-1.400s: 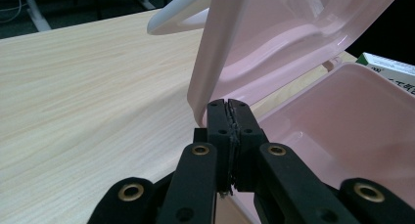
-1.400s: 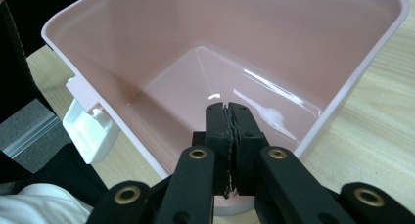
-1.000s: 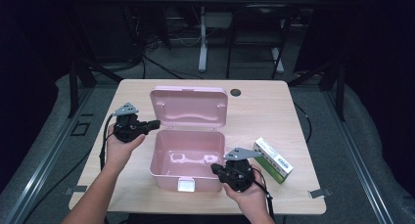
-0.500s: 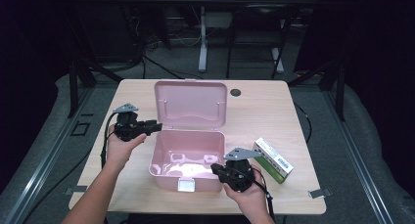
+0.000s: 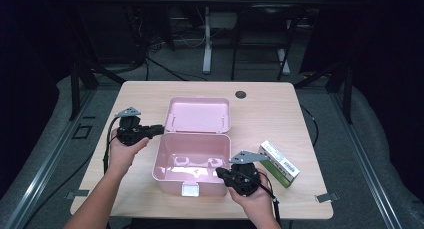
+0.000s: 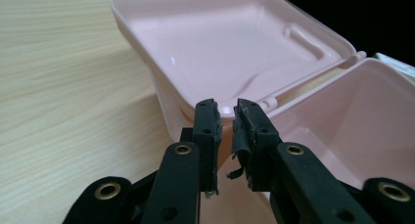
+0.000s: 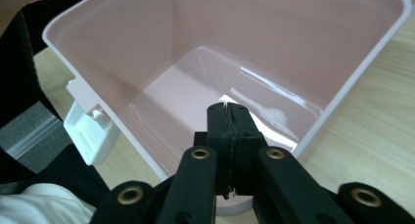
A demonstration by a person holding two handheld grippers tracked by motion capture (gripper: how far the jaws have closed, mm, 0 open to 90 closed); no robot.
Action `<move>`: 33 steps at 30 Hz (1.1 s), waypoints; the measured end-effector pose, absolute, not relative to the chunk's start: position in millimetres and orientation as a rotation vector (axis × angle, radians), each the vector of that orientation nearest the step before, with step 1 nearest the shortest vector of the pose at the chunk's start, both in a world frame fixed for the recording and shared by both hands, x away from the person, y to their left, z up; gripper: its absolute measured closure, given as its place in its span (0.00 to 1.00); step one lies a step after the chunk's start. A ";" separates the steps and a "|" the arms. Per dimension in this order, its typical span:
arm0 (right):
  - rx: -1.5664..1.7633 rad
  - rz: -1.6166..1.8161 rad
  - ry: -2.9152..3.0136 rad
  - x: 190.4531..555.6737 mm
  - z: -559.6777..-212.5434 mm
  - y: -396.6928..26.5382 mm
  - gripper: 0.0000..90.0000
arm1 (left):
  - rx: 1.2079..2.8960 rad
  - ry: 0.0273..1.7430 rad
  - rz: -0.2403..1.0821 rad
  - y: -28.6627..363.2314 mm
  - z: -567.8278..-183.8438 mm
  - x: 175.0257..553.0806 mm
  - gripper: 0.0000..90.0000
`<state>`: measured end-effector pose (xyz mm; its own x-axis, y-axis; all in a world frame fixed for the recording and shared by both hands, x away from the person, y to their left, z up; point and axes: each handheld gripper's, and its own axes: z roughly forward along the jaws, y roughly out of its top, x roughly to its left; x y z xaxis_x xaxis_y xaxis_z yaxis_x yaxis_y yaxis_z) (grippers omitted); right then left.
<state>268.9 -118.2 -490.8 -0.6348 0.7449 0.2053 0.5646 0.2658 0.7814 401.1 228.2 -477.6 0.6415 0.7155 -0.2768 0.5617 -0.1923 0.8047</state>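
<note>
A pink plastic box (image 5: 172,181) stands open in the middle of the table, its lid (image 5: 200,115) swung back behind it. My left gripper (image 5: 161,130) lies level at the box's left rear corner, close to the hinge. Its jaws have just been closing; a narrow gap remains and nothing sits between them (image 6: 226,106). The lid's (image 6: 230,43) corner lies just beyond the tips. My right gripper (image 5: 220,173) is at the box's front right corner, shut on the box's rim (image 7: 228,106). The box's inside (image 7: 205,82) holds nothing.
A green and white carton (image 5: 279,163) lies on the table just right of the right gripper. A white latch (image 5: 190,190) juts from the box's front wall. A dark round hole (image 5: 241,94) sits near the table's far edge. Bare tabletop (image 5: 280,119) spreads right of the lid.
The lid has swung from nearly upright to leaning back behind the box. My left gripper opened off the lid's edge and partly closed again. The right gripper has kept still.
</note>
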 end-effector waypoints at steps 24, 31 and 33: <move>1.229 1.294 2.327 268.9 -490.0 -119.0 0.96 | 1.933 0.991 0.192 219.6 -484.2 390.5 0.92; 1.239 1.340 2.339 266.9 -487.5 -117.5 0.86 | 1.914 0.990 0.206 222.4 -482.0 387.1 0.82; 1.225 1.354 2.331 265.7 -484.5 -117.1 0.83 | 1.915 0.991 0.203 223.9 -481.5 386.8 0.78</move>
